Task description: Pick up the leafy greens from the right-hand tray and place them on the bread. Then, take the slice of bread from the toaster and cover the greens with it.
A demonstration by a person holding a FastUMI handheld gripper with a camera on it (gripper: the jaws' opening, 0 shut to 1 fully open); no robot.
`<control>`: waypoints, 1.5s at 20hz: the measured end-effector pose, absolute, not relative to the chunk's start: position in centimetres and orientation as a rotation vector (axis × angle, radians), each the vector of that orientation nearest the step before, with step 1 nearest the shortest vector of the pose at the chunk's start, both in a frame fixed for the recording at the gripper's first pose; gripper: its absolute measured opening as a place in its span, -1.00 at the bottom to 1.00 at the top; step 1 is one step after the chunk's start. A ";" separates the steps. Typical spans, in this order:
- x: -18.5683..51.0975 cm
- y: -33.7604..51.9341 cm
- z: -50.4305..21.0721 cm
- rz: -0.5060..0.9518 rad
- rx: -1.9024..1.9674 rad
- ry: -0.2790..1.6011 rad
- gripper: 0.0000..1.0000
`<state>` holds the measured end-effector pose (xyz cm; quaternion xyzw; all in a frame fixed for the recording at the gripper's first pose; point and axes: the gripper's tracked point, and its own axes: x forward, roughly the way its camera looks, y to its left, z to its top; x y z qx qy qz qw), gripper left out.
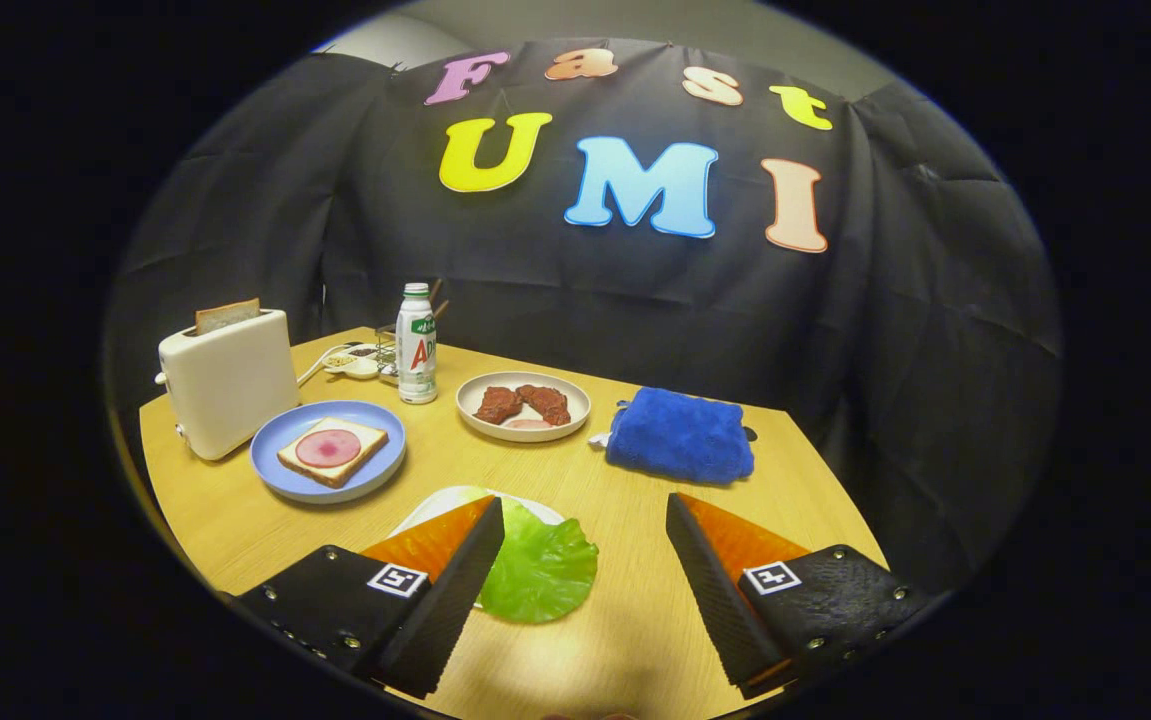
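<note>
Nearest to us, our hand-held gripper stands wide, its two fingers well apart and pressing on nothing. The leafy greens lie just inside the left finger, flat on a white tray that is mostly hidden behind that finger. The leaf overhangs the tray's near rim onto the wooden worktop; its ruffled edge faces the right finger, and we cannot tell a clear long axis.

Beyond the left finger we see a blue plate holding a slice of bread with a round pink slice of meat on top; the bread sits turned so a corner points toward us. Just beside that plate, further left, a cream toaster stands upright with a second slice of bread sticking out of its slot.

Further back, a beige plate carries two brown pieces of meat. A folded blue cloth lies right of it, a white bottle left of it.
</note>
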<state>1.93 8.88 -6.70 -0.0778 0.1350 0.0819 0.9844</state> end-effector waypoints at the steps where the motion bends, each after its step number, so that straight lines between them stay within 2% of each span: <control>1: 2.1 9.5 -7.3 0.176 -0.156 0.293 0.99; 7: 3.3 11.9 -11.0 0.224 -0.202 0.469 0.99; 12: 4.7 14.0 -12.7 0.250 -0.291 0.539 0.98; 19: 6.9 15.1 -15.6 0.311 -0.206 0.727 0.99; 20: 6.7 15.4 -16.0 0.328 -0.121 0.777 0.84; 21: 7.4 14.8 -15.8 0.299 -0.107 0.779 0.41; 22: 7.8 14.0 -15.9 0.290 -0.080 0.799 0.29; 23: 7.7 14.2 -15.8 0.297 -0.065 0.815 -0.51; 25: 8.1 14.1 -15.7 0.307 -0.094 0.810 -0.54; 27: 7.9 14.0 -15.7 0.312 -0.106 0.812 -0.98; 30: 7.7 14.1 -13.9 0.315 -0.047 0.787 -0.98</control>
